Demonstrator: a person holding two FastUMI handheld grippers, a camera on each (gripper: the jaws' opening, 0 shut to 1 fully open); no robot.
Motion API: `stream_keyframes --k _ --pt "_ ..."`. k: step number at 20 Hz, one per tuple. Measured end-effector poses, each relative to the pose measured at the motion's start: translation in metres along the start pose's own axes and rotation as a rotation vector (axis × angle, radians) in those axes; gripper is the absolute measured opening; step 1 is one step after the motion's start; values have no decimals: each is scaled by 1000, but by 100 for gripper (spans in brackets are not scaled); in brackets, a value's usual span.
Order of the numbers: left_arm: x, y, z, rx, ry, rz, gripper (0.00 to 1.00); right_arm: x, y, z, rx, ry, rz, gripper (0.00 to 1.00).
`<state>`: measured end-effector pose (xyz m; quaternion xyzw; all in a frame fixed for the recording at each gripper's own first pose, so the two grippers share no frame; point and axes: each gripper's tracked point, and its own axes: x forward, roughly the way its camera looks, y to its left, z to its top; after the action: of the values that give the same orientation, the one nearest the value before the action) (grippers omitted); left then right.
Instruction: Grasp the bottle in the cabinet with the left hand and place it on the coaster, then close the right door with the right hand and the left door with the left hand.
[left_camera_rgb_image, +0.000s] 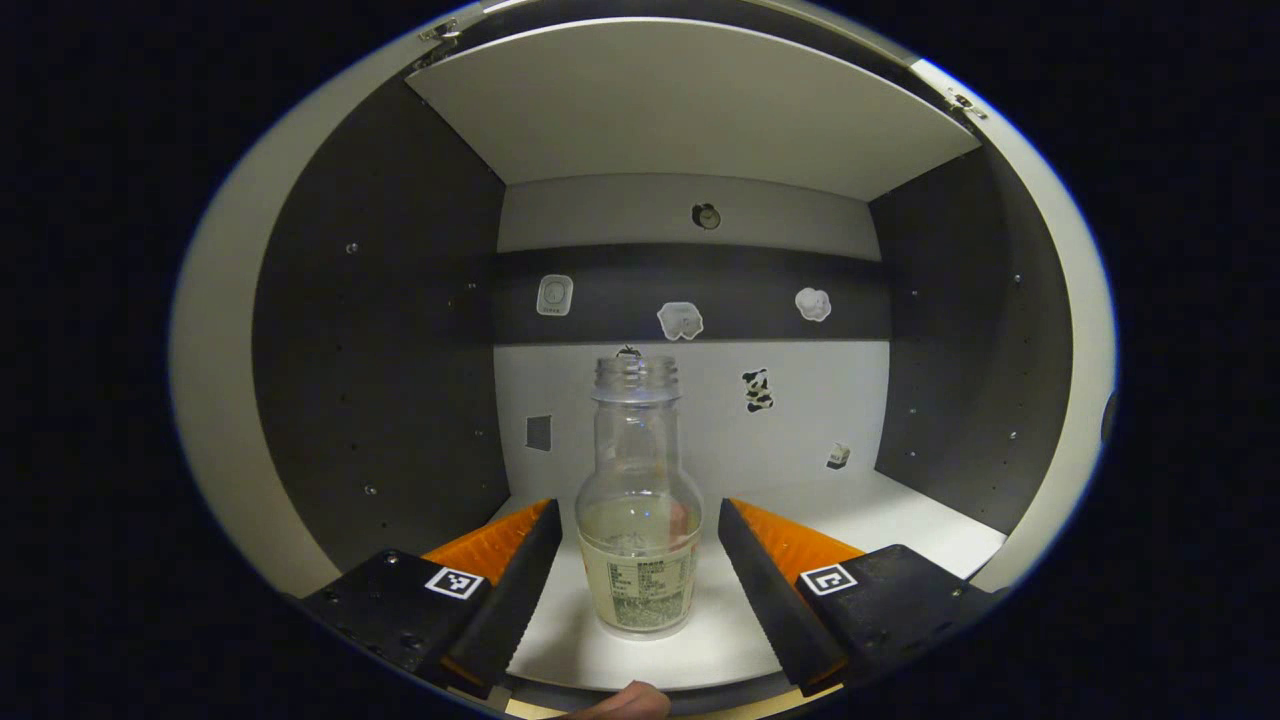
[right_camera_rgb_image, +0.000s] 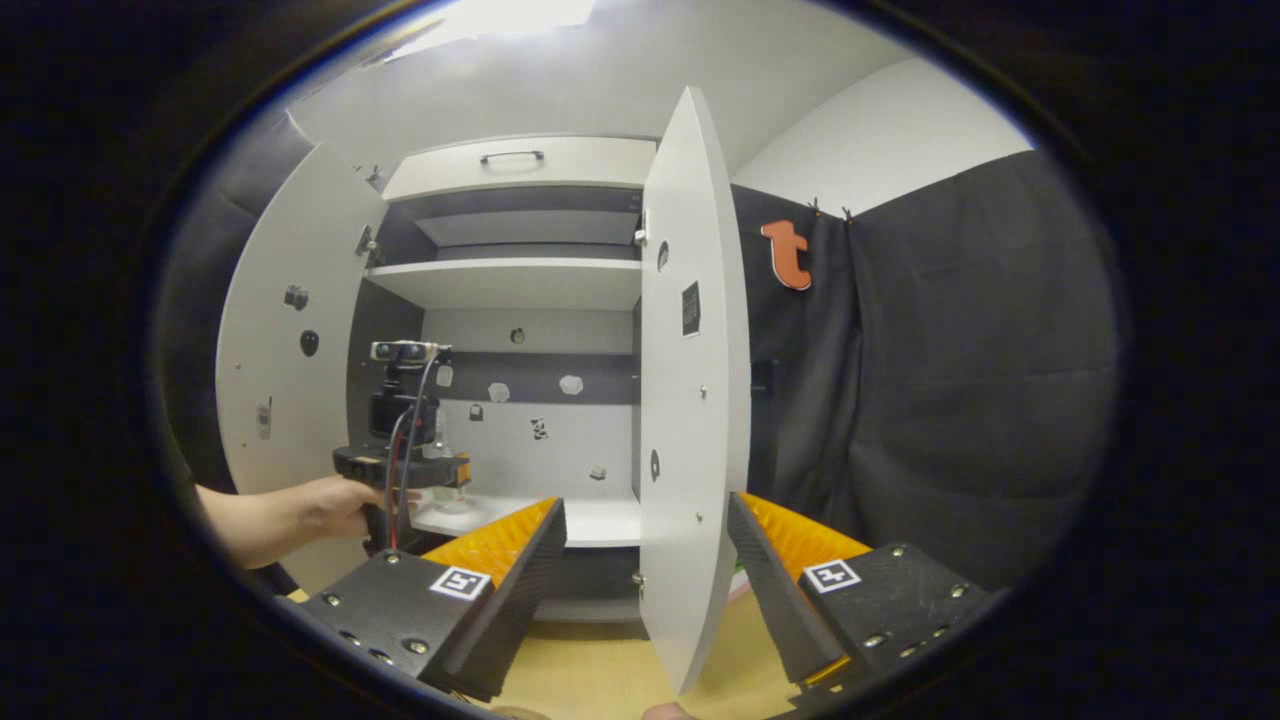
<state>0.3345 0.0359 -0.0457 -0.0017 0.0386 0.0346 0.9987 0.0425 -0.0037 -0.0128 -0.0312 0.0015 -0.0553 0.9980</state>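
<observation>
While upright, bottle (left_camera_rgb_image: 640, 500) | clear, capless, labelled | between spread left tool (left_camera_rgb_image: 636, 565)

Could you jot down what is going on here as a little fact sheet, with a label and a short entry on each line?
Place: open cabinet with shelves
Bottle: clear, capless, upright on the lower shelf, labelled near its base
Left gripper: open, one finger on each side of the bottle, not touching it
Right gripper: open, holding nothing, its fingers seen either side of the right door's edge
Right door: open
Left door: open
Person: a hand holds the left gripper at the shelf
</observation>
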Motion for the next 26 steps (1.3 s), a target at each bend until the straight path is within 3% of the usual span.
stream_keyframes --k 3,5,6,7,9,14,16,17,18,20,23,24,26 --pt "15 5 -9 12 13 18 99 -10 -4 -13 -12 26 -20 98" --pt "21 -1 -18 0 40 -13 97 -16 -8 -17 -5 42 -43 98" --pt "19 -3 -19 -8 50 -17 92 -21 -9 -17 3 39 -48 98" --pt "16 -2 -19 -8 52 -28 80 -24 -10 -15 14 35 -52 98" --pt "4 -1 -13 -26 50 -32 79 -35 -15 -14 37 30 -64 94" --pt "-49 -8 -1 -28 36 -59 79 -60 -36 -9 90 21 -108 98" --pt "-75 -13 2 -31 31 -73 79 -72 -45 -7 106 14 -117 94" --pt "-89 -14 2 -24 29 -73 78 -76 -47 -6 109 13 -118 98" --pt "-102 -16 4 -19 21 -79 78 -80 -51 -4 112 11 -119 94" --pt "-130 -24 7 -5 1 -104 78 -88 -57 -4 101 7 -121 98" --pt "-172 -34 -1 12 4 -138 78 -96 -55 -10 93 16 -100 94" --pt "-184 -37 -3 17 1 -150 80 -98 -52 -11 100 18 -92 98" --pt "-209 -41 -9 20 -5 -170 78 -101 -48 -16 110 26 -72 98"
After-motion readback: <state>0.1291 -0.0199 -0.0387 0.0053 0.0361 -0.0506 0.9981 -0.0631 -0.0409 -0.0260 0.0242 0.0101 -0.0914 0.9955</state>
